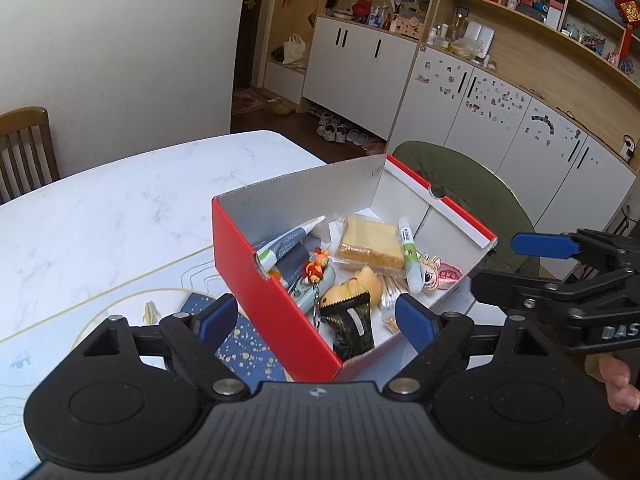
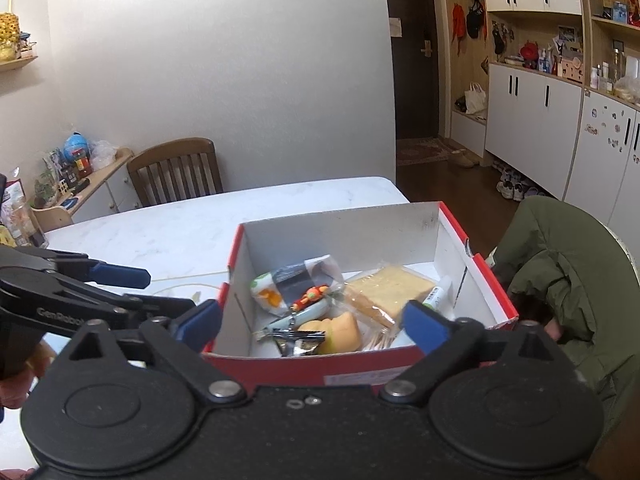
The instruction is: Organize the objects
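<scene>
1 rectangular red cardboard box (image 1: pixel 256 280), glossy wrapped snacks, marble-patterned table (image 1: pixel 120 208)

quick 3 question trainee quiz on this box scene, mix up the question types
1. True or false: both grippers hold nothing.
2. Which lies outside the red box? A) wrapped cake slice B) starry blue item C) white marker
3. What is draped over the chair beyond the box?

Key
1. True: the left gripper and right gripper have their fingers apart and bare.
2. B: the starry blue item is on the table.
3. A green jacket.
</scene>
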The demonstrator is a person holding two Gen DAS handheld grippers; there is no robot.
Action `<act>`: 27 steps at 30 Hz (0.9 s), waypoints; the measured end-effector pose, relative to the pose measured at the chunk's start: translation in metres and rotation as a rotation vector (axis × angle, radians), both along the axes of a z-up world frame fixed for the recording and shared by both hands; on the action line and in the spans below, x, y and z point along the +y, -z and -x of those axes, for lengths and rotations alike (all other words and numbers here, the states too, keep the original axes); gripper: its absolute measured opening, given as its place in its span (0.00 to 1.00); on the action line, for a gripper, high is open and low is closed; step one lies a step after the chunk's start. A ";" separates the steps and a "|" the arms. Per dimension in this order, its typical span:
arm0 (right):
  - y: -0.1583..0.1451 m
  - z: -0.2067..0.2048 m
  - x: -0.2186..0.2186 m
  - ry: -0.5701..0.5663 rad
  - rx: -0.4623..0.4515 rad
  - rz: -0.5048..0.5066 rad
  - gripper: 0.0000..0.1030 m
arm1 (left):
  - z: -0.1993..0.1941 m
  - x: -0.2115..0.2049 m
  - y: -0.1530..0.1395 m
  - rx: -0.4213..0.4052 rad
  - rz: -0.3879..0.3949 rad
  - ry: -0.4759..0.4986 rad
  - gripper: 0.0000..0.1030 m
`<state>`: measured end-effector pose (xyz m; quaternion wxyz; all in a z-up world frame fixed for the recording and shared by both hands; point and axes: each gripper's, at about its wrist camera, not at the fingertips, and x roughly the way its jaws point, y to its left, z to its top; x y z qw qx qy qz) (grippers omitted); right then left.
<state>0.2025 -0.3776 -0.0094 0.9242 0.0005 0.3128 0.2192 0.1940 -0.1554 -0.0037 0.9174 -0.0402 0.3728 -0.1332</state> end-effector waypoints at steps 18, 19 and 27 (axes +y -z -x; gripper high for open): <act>-0.006 0.032 0.006 0.029 -0.009 -0.036 1.00 | 0.033 0.014 -0.009 -0.027 -0.018 -0.003 0.99; -0.006 0.032 0.006 0.031 -0.007 -0.038 1.00 | 0.034 0.014 -0.009 -0.028 -0.019 -0.002 0.99; -0.006 0.039 0.008 0.041 -0.003 -0.038 1.00 | 0.041 0.014 -0.012 -0.045 -0.041 -0.012 0.99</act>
